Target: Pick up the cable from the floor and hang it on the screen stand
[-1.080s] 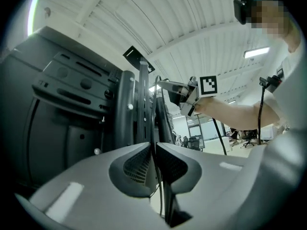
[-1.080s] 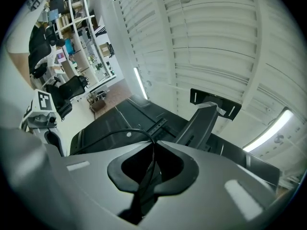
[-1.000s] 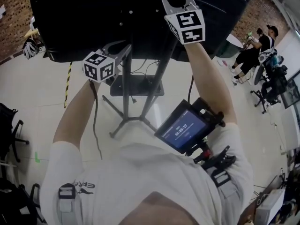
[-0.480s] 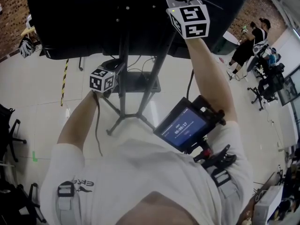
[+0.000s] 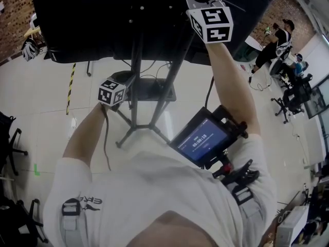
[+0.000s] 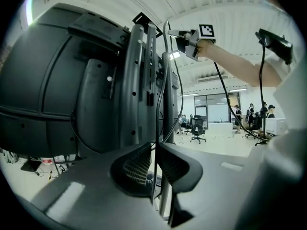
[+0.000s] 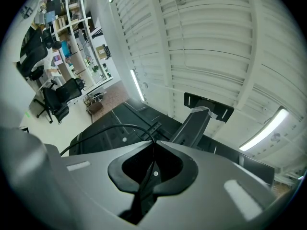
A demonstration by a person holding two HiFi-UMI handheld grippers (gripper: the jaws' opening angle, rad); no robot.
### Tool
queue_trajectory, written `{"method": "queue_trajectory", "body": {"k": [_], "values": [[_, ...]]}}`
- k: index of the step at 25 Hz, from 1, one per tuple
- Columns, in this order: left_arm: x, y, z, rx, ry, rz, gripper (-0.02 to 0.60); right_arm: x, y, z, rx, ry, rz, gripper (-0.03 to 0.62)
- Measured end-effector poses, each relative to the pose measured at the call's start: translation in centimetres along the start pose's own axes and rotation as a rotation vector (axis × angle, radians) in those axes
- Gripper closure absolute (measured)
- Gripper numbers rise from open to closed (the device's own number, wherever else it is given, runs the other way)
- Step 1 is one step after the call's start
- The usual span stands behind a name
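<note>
Left gripper [image 6: 154,147]: pinches cable [image 7: 115,125] beside stand [image 5: 134,86].
Right gripper [image 7: 153,148]: pinches cable near stand's top.
Floor [image 5: 51,112]: pale, below stand.

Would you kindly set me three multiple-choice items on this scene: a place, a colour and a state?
1. Which gripper is higher by the screen stand? A. left gripper B. right gripper C. both level
2. What colour is the cable? A. white B. black C. yellow
3. How are the left gripper's jaws? A. wide apart, empty B. shut on the cable C. shut, empty
Answers: 1 B, it reaches up behind the screen; 2 B, black in both gripper views; 3 B, the jaws pinch it.
</note>
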State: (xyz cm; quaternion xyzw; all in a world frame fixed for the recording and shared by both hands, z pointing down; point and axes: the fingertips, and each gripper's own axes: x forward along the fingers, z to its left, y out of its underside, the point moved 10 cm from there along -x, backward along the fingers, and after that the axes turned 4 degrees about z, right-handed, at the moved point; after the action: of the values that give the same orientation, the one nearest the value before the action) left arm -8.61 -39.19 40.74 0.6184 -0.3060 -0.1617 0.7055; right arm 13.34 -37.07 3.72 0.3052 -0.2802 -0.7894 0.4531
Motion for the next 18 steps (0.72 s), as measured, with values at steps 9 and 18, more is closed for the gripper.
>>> {"method": "queue_trajectory", "body": {"k": [9, 18], "values": [[-1.7, -1.1, -0.2, 0.0, -0.017, -0.007, 0.566, -2.9, 2.0, -3.0, 0.024, 0.061, 0.04, 0.566], [-8.2, -9.9, 6.9, 0.021, -0.182, -0.166, 0.566, -5.2, 5.7, -5.7, 0.087, 0.162, 0.101, 0.569]]}}
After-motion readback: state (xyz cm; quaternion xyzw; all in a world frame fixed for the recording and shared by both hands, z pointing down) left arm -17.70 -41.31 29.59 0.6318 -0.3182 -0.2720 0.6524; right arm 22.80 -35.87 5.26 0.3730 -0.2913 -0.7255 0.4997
